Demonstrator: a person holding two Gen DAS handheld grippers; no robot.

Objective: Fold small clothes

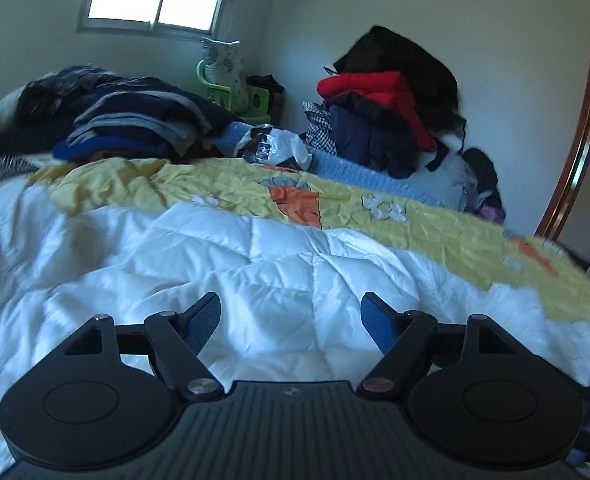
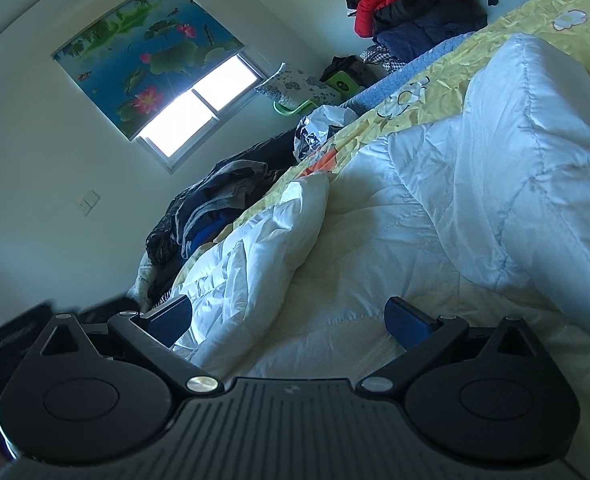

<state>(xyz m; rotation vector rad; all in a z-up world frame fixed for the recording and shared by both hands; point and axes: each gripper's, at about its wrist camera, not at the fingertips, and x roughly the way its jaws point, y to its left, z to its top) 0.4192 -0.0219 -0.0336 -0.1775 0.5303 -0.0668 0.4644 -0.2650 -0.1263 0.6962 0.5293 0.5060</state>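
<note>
My left gripper [image 1: 291,320] is open and empty, low over a white quilt [image 1: 199,264] on the bed. A pile of dark folded clothes [image 1: 135,124] lies at the far left of the bed, well beyond it. My right gripper [image 2: 289,322] is open and empty, tilted, close over the same white quilt [image 2: 415,220]. The dark clothes pile [image 2: 219,200] shows in the right wrist view too, far ahead at the left. No garment lies between either pair of fingers.
A yellow carrot-print sheet [image 1: 295,192] lies beyond the quilt. A plastic bag [image 1: 279,146] sits on a blue blanket [image 1: 359,168]. A heap of red and dark jackets [image 1: 391,108] stands against the wall. A window [image 1: 153,2] and a door [image 1: 575,160] are behind.
</note>
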